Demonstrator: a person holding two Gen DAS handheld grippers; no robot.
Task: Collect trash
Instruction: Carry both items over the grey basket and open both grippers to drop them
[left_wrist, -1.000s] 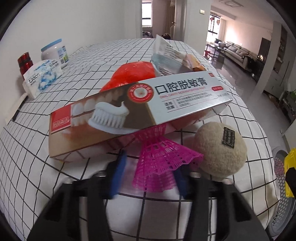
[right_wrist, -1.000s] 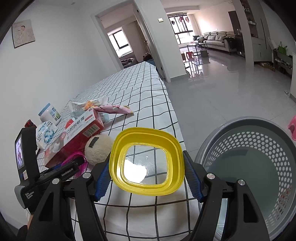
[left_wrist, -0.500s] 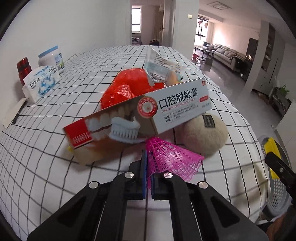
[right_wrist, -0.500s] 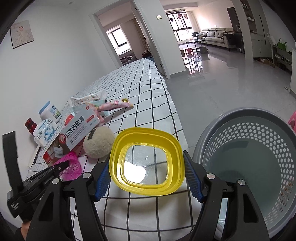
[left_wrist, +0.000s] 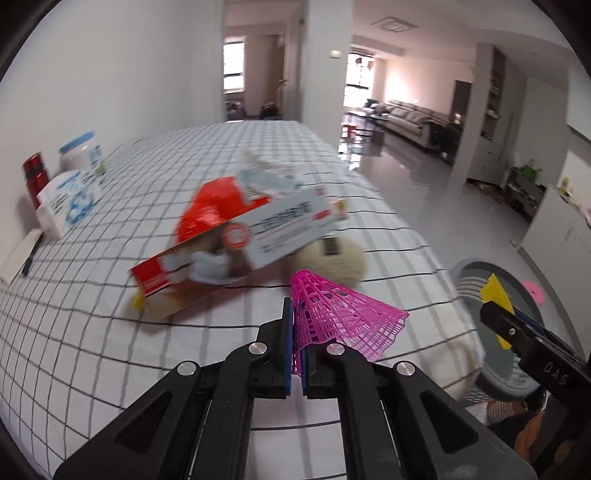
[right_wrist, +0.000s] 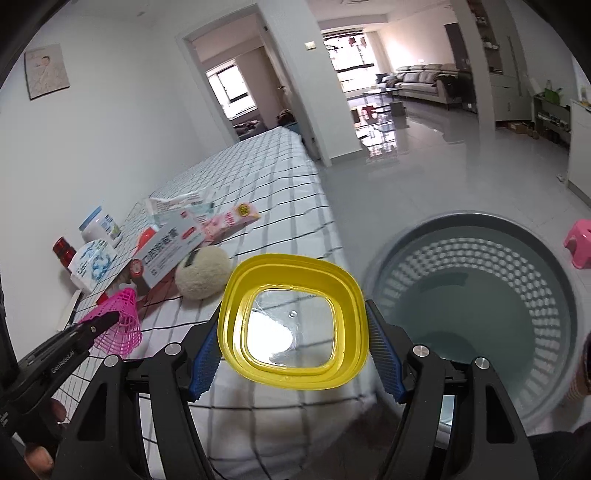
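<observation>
Basket (right_wrist: 480, 314) position decides the coming drop: it stands on the floor off the bed's (left_wrist: 110, 332) near corner, right-forward of both claws. Right gripper (right_wrist: 291, 354), jaws clamped across the yellow lid (right_wrist: 236, 306), is nearer, the lid partly past the bed's edge. Left gripper (left_wrist: 297, 354) is pinched tight on the pink shuttlecock (left_wrist: 343, 314) (skirt flaring rightward, toward the basket), above the bed.

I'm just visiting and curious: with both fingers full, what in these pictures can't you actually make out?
- Left wrist view: print on the toothpaste box is smeared by motion blur.
- Left wrist view: the pink shuttlecock hides its nose between the left gripper's fingers.
- Right wrist view: the grey basket has its near rim cut off by the right gripper holding the yellow lid.
</observation>
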